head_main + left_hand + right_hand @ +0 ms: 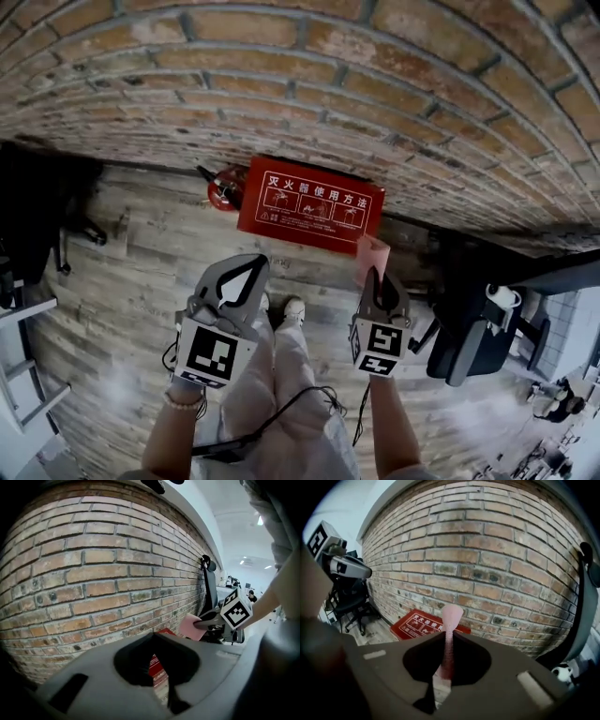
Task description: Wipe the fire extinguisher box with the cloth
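Pinching a pink cloth [452, 613] edge-on between its closed jaws, the right gripper [449, 637] is holding the fabric upright, with the free end fanning out past the tips toward 12 o'clock. In the head view that end is overlapping the box's 5 o'clock corner. No view is showing whether cloth and box are touching.

The left gripper [153, 635] is hanging with its jaws drawn together at the tips and nothing between them. A sliver of the box is showing through the hollow behind the tips. In the head view this gripper is sitting at 9 o'clock of the right one, well apart from it, and is pointing toward 12 o'clock.

The red box [309, 204] is lying against the foot of the brick wall [281, 75], at 12 o'clock of both grippers, with its white-printed face turned up toward the camera. A red extinguisher [223, 190] is standing just beside the box at its 9 o'clock. The person's legs and one shoe [293, 309] are showing between the grippers on the wooden floor [122, 281]. A black chair [469, 337] is standing at 3 o'clock of the right gripper.
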{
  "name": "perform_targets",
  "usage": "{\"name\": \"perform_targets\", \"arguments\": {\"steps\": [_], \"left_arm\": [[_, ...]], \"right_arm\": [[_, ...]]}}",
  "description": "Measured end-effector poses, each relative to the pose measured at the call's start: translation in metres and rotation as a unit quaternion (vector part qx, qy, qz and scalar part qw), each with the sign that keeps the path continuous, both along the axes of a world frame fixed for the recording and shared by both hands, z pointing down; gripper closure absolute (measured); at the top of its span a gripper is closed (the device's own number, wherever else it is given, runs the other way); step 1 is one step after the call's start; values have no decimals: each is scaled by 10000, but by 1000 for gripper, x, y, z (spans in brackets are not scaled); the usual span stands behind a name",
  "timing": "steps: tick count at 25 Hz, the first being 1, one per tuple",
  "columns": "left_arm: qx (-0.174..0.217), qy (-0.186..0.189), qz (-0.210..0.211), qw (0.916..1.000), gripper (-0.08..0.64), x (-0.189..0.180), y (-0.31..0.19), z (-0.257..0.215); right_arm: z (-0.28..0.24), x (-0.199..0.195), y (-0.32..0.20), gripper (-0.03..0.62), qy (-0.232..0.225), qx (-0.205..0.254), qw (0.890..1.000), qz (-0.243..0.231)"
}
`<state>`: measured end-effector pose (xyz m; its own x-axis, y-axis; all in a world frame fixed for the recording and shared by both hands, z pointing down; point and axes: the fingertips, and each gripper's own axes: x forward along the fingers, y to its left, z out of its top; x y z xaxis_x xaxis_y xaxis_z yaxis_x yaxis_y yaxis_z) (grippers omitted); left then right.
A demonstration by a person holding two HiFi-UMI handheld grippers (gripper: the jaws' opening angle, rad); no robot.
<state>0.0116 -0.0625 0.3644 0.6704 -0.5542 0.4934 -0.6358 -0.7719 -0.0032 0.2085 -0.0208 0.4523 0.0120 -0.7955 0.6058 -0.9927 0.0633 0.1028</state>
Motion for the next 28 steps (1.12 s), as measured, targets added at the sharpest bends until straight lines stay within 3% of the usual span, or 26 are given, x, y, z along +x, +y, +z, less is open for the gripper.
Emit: {"name": "perform_targets", "arguments": {"steps": [3, 6, 13, 17, 28], "left_arm": [[8, 233, -55, 9997, 561, -1, 1, -35], [100, 220, -50, 9997, 561, -3, 2, -66], [534, 211, 522, 9970, 562, 2, 9, -138], [761, 360, 405, 9956, 562, -3, 10, -174], [949, 566, 329, 9933, 561, -7, 21, -214]], "right_arm": [[-43, -11, -2, 565, -133, 172, 9998, -30], [-86, -17, 2, 565, -285, 328, 9991, -19], [-173, -23, 9, 565, -402, 814, 9958, -123], [-212, -24, 9, 565, -470, 1117, 9923, -247], [-274, -48, 13, 565, -603, 1628, 9828, -629]]}}
